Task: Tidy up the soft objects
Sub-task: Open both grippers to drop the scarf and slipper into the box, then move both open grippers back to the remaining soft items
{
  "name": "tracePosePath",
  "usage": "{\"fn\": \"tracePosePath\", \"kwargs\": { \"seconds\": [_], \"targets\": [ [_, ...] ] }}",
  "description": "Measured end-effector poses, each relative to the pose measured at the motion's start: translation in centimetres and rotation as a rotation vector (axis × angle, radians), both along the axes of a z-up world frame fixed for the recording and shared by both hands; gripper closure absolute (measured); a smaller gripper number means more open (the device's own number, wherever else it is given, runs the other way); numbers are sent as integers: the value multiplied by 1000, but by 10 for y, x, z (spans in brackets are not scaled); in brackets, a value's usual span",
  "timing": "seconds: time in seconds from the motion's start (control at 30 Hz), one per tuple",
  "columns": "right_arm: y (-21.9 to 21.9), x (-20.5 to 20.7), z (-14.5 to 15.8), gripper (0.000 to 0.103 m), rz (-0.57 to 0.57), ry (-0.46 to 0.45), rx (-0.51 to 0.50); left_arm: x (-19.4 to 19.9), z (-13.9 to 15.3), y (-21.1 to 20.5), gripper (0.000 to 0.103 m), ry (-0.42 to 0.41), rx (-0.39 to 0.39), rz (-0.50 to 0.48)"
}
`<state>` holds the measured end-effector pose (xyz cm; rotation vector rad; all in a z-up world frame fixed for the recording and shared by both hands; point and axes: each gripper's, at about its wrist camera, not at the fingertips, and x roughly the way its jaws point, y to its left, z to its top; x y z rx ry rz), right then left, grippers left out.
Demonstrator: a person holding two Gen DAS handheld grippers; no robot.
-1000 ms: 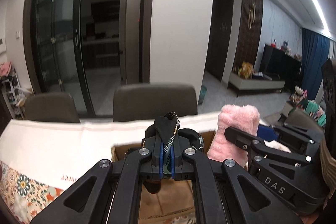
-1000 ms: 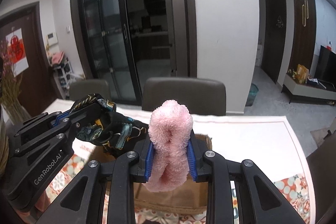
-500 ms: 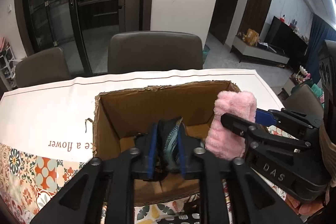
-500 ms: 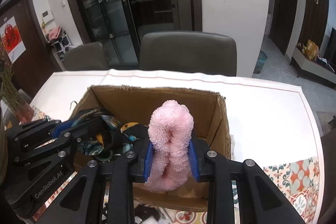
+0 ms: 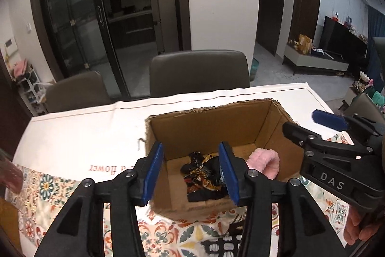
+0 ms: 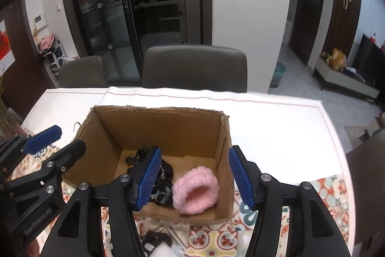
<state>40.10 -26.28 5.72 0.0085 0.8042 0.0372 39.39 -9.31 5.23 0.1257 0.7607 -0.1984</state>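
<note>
Both grippers are hanging wide open over the box now — half a second ago the left gripper [image 5: 190,170] was pinching the dark scarf and the right gripper [image 6: 195,175] was squeezing the pink scrunchie, so both drops look done. Nothing's sitting between either set of blue pads. Just past the pads, the scrunchie [image 6: 196,192] is lying on the box [image 6: 158,127] floor at the right side, puffed back into a fluffy ring. The scarf [image 5: 202,177] is bunched up in a dark, patterned heap beside it, touching it. Farther back, the box is sitting on the white cloth [image 6: 276,127] — probably time to be grabbing more stuff.
</note>
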Motion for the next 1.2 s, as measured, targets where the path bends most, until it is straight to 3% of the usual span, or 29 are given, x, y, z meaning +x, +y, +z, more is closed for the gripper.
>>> {"fn": "tracePosePath", "kwargs": {
  "seconds": [0.23,0.6,0.8,1.2],
  "targets": [
    [11,-41,24,44,-17,-71,-72,-38,13,11,53,-55,-4,3],
    [20,-111,42,44,3,-174,-66,-98,19,29,41,-91,-84,-19],
    [19,-144,39,44,-15,-210,-52,-134,15,33,39,-118,-95,-23],
    [14,-200,13,44,-105,-223,5,-180,-14,40,38,-53,-132,-62]
  ]
}}
